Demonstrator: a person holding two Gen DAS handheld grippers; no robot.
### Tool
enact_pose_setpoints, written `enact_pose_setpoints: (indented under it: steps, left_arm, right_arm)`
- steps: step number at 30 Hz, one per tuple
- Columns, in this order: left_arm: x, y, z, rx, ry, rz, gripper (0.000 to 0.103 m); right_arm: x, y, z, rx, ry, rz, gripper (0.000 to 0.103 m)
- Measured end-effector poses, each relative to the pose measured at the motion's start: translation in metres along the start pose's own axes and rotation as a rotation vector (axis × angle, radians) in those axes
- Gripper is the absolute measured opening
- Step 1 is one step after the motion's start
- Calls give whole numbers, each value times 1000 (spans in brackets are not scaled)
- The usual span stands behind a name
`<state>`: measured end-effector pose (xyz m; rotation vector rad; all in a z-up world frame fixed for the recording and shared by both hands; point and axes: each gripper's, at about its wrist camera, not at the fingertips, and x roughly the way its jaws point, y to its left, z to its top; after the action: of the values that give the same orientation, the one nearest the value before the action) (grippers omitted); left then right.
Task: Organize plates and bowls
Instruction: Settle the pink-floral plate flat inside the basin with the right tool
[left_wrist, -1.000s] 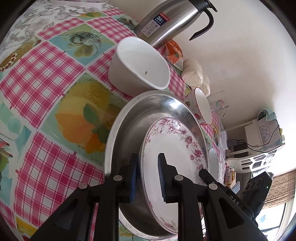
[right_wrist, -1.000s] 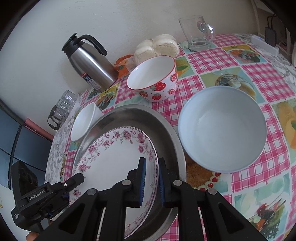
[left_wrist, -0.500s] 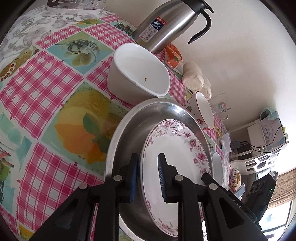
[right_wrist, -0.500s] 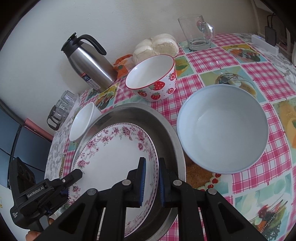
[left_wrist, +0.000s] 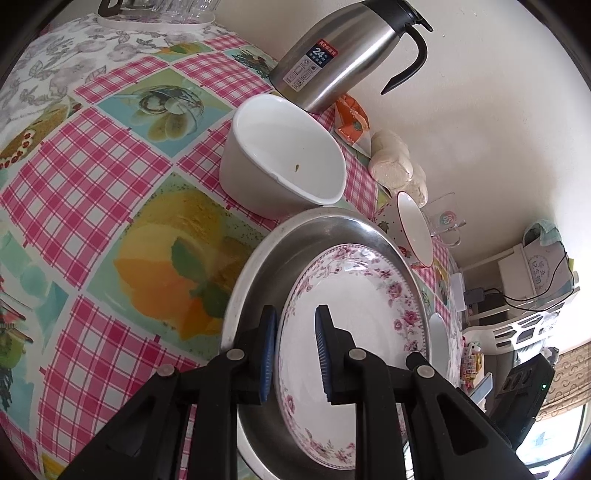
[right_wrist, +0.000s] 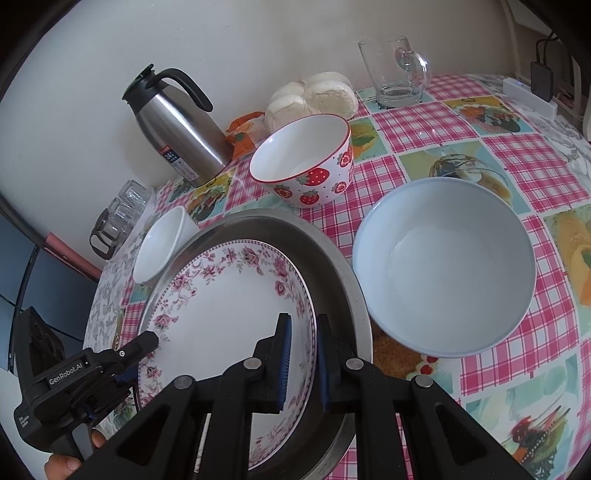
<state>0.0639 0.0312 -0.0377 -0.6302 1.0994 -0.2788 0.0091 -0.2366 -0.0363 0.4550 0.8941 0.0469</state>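
- Two hand-held grippers pinch one floral plate (right_wrist: 229, 310) by opposite edges; it sits tilted inside a wide steel basin (right_wrist: 332, 266).
- Left hand-held gripper (left_wrist: 295, 347): its blue pads straddle the plate's near rim, one pad on each face, jaws nearly together and clamped on that rim.
- Right hand-held gripper (right_wrist: 303, 354): likewise drawn in tight on the plate's rim on its own side, with the basin wall just to its right.
- Just right of the right hand-held gripper, beside the basin, stands a pale blue bowl (right_wrist: 443, 266).
- Ahead of it, past the basin, stands a strawberry bowl (right_wrist: 306, 162); a small white bowl (left_wrist: 284, 158) lies ahead of the left hand-held gripper, close to the basin's far rim.
- Farther ahead, by the wall, are a steel thermos jug (right_wrist: 177, 125), wrapped white buns (right_wrist: 314, 98) and a glass mug (right_wrist: 395, 70).
- Everything rests on a surface covered in pink-checked fruit-print cloth (left_wrist: 74, 177).
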Motion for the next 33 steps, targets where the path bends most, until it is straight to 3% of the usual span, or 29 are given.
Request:
enact_pose_setpoints:
  steps: [16,33]
  left_arm:
    - [-5,3,1,-25,-22,-9,22]
    - [-12,-3,4,9,-54,33,23]
  right_arm:
    - [1,1,-2,-12,7,-1,14]
    - [0,1,-1,-12,15,-11,14]
